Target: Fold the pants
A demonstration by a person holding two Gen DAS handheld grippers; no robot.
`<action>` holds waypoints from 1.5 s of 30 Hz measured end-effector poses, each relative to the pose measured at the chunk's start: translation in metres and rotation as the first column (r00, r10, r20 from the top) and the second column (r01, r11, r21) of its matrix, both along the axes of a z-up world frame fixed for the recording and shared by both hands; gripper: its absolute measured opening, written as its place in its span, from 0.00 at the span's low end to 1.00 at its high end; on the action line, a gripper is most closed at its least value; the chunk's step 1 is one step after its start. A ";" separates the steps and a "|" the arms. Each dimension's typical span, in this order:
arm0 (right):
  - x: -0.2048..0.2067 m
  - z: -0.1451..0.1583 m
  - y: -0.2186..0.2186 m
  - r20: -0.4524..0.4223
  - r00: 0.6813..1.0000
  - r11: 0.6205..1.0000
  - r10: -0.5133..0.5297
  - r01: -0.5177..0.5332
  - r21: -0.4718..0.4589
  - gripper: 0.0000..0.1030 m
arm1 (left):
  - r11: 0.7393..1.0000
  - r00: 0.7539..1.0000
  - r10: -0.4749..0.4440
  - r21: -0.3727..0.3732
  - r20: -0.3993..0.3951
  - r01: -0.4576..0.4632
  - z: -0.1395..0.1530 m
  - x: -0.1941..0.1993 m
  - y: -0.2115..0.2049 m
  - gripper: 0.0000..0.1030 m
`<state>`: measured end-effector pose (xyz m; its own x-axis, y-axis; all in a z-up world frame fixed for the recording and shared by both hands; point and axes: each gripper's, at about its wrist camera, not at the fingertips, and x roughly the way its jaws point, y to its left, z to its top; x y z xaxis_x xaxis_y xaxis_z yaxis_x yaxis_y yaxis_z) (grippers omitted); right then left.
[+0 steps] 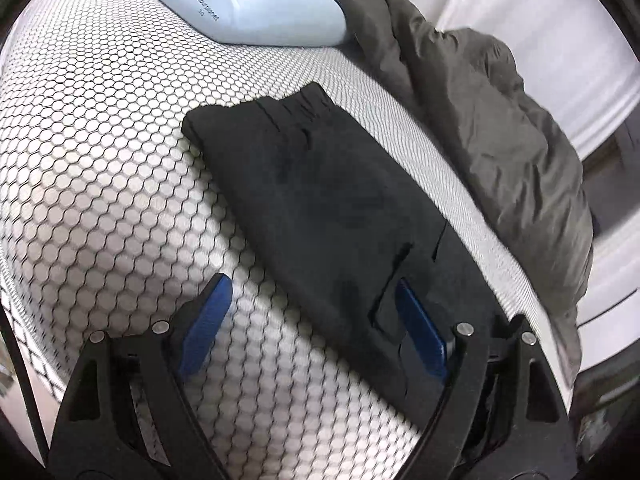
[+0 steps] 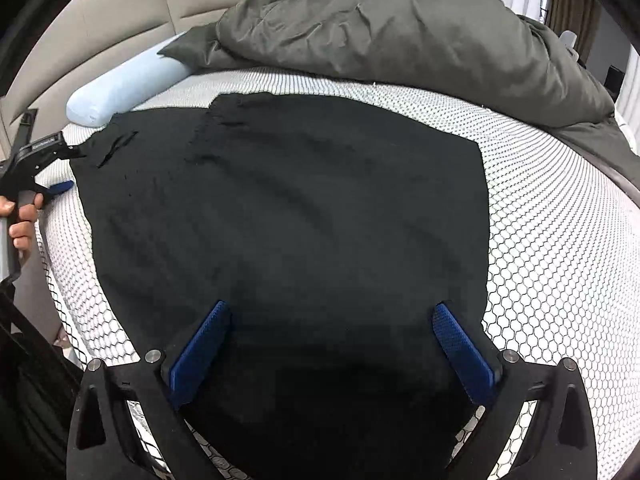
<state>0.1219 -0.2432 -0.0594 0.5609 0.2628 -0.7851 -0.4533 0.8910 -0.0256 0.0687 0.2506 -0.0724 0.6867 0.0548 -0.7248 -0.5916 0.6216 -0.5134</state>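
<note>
- Lying flat in a folded black slab on the honeycomb-patterned mattress (image 2: 560,248), the black pants (image 2: 280,208) are kept on bare mattress, seemingly so the layers can be squared without snagging on other bedding.
- The olive duvet (image 2: 400,28) is bunched at twelve o'clock of the pants in the right wrist view, apparently pushed aside to free folding space; the pale blue pillow (image 2: 120,88) is left at ten o'clock, near the headboard (image 2: 80,40).
- The right gripper (image 2: 332,344) is held spread wide above the near edge of the pants, nothing being pinched between its blue pads (image 2: 200,352); the fabric looks released.
- The left gripper (image 1: 316,320) is also parted and empty, one pad over the mattress and the other over the end of the pants, a placement judged to prepare for a grasp of that end.
- In the right wrist view the left gripper is seen at nine o'clock, carried by a hand (image 2: 22,220).
</note>
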 end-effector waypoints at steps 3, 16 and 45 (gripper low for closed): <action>-0.003 0.004 -0.002 0.011 1.000 1.000 0.001 -0.001 0.006 1.00 | 0.999 0.999 0.028 -0.043 0.015 -0.028 -0.008 0.012 0.010 0.79; -0.002 0.001 -0.005 0.006 1.000 1.000 0.011 -0.011 -0.001 1.00 | 0.990 0.989 0.013 0.136 0.148 -0.033 0.057 0.054 -0.018 0.05; 0.020 0.013 -0.087 -0.040 0.973 0.963 -0.229 0.233 0.134 1.00 | 0.430 0.411 -0.900 0.143 0.145 0.891 0.083 0.075 -0.339 0.79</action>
<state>0.1416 -0.3301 -0.0466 0.6002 0.2342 -0.7648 -0.2337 0.9658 0.1123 0.1437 -0.0881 0.0105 0.4696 -0.6453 -0.6025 0.4087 0.7638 -0.4995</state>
